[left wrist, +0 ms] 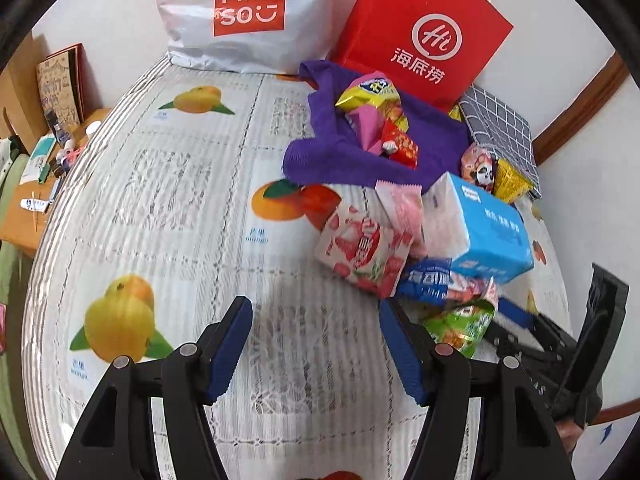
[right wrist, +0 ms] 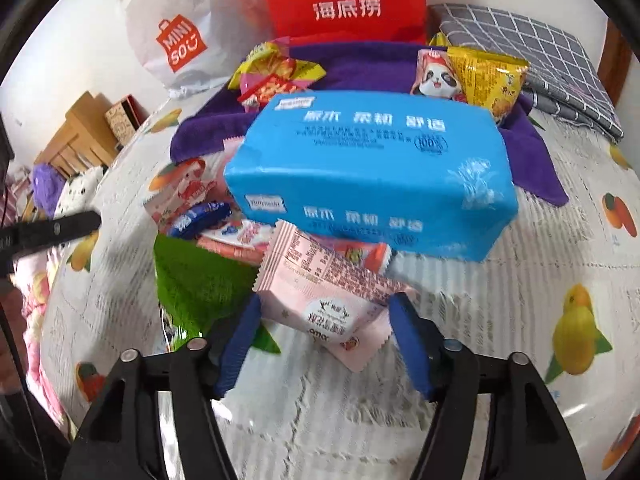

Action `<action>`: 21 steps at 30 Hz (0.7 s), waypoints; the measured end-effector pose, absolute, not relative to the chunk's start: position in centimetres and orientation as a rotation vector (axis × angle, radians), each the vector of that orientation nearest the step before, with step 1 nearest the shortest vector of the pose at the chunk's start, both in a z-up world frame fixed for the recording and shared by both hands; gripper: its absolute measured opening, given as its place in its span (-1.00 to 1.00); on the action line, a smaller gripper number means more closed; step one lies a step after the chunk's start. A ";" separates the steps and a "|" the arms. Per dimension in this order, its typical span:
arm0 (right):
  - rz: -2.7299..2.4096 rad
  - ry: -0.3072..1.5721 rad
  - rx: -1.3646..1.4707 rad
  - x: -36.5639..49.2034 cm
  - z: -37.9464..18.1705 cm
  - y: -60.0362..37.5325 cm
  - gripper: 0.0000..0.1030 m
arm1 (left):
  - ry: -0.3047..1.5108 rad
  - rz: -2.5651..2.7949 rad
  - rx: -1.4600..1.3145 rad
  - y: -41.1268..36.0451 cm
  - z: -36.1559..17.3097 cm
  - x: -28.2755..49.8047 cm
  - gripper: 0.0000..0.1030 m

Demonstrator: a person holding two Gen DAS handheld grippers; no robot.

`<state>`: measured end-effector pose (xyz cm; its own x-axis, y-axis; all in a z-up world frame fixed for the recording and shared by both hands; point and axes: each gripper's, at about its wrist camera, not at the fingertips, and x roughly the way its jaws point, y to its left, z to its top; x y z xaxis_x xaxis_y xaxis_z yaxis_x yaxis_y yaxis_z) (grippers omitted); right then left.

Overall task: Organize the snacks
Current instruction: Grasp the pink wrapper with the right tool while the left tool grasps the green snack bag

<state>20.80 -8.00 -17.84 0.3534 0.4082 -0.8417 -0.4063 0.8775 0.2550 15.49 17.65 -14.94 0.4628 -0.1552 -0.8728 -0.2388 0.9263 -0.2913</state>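
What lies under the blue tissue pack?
The blue tissue pack rests on a pile of snacks: a pink wrapper and a blue packet stick out. Anything directly beneath is covered.

At the top of my left wrist view a plain white wall (left wrist: 120,20) runs behind everything. Against it, upper centre, leans a white MINISO bag (left wrist: 240,16), and just right of that a red paper bag (left wrist: 420,40). The fruit-print cloth (left wrist: 168,200) fills the middle of the frame. Along the left edge stands a wooden side table (left wrist: 24,220) crowded with small bottles and tubes, a brown booklet (left wrist: 60,84) upright behind them. A brown wooden trim (left wrist: 580,108) curves down the right side. Even daylight, soft shadows.
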 end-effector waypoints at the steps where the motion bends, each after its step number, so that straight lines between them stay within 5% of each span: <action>1: 0.526 1.080 0.006 20.9 -17.9 -8.0 0.46 | 1.100 0.057 -0.400 17.6 -15.0 15.3 0.24; 4: 0.517 1.061 -0.015 21.2 -18.6 -7.3 0.46 | 1.104 0.061 -0.391 17.4 -15.2 14.9 0.24; 7: 0.459 1.031 -0.145 20.6 -18.5 -6.7 -0.18 | 1.107 0.065 -0.381 17.1 -15.3 14.7 0.24; 8: 0.469 1.027 -0.154 20.4 -18.3 -6.8 -0.26 | 1.105 0.063 -0.376 16.9 -15.3 14.7 0.24; 21: 0.416 0.919 -0.061 17.5 -16.9 -14.1 -0.30 | 1.064 -0.127 -0.249 9.2 -15.7 15.6 0.24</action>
